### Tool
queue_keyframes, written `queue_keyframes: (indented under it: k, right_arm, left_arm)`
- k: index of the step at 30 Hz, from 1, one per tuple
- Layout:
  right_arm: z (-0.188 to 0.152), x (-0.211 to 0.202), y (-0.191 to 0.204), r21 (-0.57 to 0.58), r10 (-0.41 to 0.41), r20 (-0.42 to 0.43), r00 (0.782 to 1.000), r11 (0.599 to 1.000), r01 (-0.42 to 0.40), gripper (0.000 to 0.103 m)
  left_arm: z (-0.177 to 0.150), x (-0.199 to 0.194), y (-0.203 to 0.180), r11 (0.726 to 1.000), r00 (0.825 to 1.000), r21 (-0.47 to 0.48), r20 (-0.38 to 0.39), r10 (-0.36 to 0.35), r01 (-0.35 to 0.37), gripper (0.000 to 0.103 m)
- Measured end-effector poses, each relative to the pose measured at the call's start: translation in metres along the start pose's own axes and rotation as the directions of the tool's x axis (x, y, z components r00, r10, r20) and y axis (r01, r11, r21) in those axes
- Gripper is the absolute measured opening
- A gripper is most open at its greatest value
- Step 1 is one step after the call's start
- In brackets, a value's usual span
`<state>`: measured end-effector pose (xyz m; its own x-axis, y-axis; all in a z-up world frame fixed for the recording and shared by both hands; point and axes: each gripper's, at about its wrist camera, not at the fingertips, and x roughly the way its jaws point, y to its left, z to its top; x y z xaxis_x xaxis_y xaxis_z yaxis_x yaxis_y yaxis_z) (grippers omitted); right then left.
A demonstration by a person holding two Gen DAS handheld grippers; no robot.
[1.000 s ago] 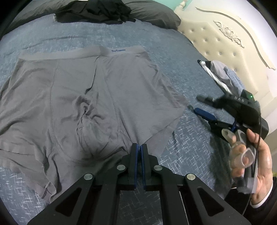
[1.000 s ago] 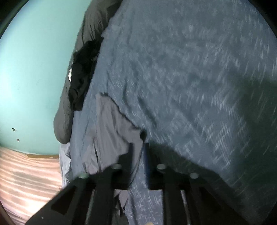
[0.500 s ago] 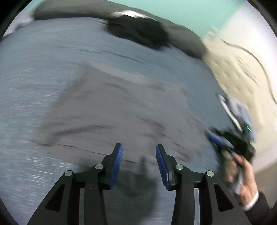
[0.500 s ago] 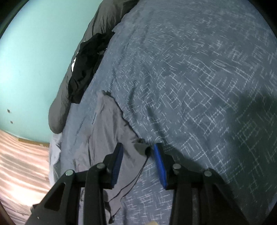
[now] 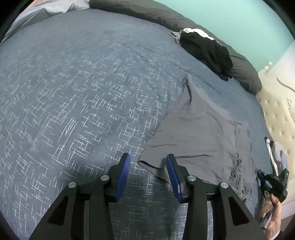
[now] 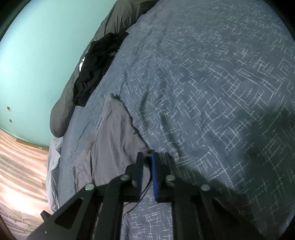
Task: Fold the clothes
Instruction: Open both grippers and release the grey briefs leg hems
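Observation:
Grey boxer shorts (image 5: 199, 140) lie flat on the blue patterned bedspread (image 5: 73, 92). My left gripper (image 5: 148, 166) is open, and a corner of the leg hem lies between its blue pads (image 5: 123, 171) without being pinched. In the right wrist view the same shorts (image 6: 114, 136) stretch away to the left. My right gripper (image 6: 147, 157) has its jaws drawn close together, with the shorts' near corner bunched between the tips. A hand (image 5: 274, 221) holds that gripper at the lower right of the left wrist view.
A black clothes pile (image 5: 206, 49) rests against a dark grey bolster (image 5: 147, 13) at the far edge of the bed. A cream padded headboard (image 5: 276, 114) stands on the right with more garments (image 5: 278, 153) beside it. A wooden floor (image 6: 18, 166) lies beyond the bed's edge.
My left gripper went from shut to open and swung from the shorts' crotch to a leg corner. My right gripper opened, then narrowed around the other corner.

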<state>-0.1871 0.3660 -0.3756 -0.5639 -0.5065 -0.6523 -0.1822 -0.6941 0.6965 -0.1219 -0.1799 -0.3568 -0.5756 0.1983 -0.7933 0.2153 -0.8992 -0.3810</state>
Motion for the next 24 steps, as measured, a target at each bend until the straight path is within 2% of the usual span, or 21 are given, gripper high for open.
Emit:
queue_keyframes:
  k: [3,5,7,9,10,17,24]
  right_arm:
    - [0.001,0.0,-0.003,0.019,0.01,0.003,1.0,1.0,-0.01,0.004]
    - [0.002,-0.001,-0.006,0.033,0.012,0.009,1.0,0.999,-0.013,0.004]
    - [0.003,-0.004,-0.009,0.047,0.016,0.015,1.0,0.999,-0.017,0.003]
    - [0.004,-0.006,-0.011,0.059,0.025,0.019,1.0,0.998,-0.026,0.003]
    - [0.004,-0.006,-0.011,0.062,0.032,0.021,0.999,0.998,-0.033,0.002]
    - [0.008,-0.021,-0.008,0.072,0.055,0.058,0.997,0.996,-0.059,0.002]
    - [0.013,-0.024,-0.021,0.113,0.043,0.07,0.997,0.992,-0.051,0.002]
  left_arm:
    - [0.0,0.002,0.004,1.0,1.0,-0.003,-0.002,-0.004,0.004,0.043]
    - [0.0,0.005,0.006,1.0,1.0,-0.021,-0.009,-0.02,0.02,0.038]
    - [0.001,0.008,0.008,0.999,0.999,-0.04,-0.015,-0.037,0.036,0.015]
    - [0.002,0.01,0.01,0.997,0.998,-0.058,-0.021,-0.054,0.053,0.004]
    - [0.003,0.012,0.011,0.996,0.998,-0.065,-0.025,-0.064,0.062,0.002]
    - [0.01,0.001,0.017,0.995,0.998,-0.077,0.033,-0.061,0.063,0.002]
    - [0.012,0.01,0.036,0.988,0.998,-0.143,0.03,-0.058,0.062,0.002]
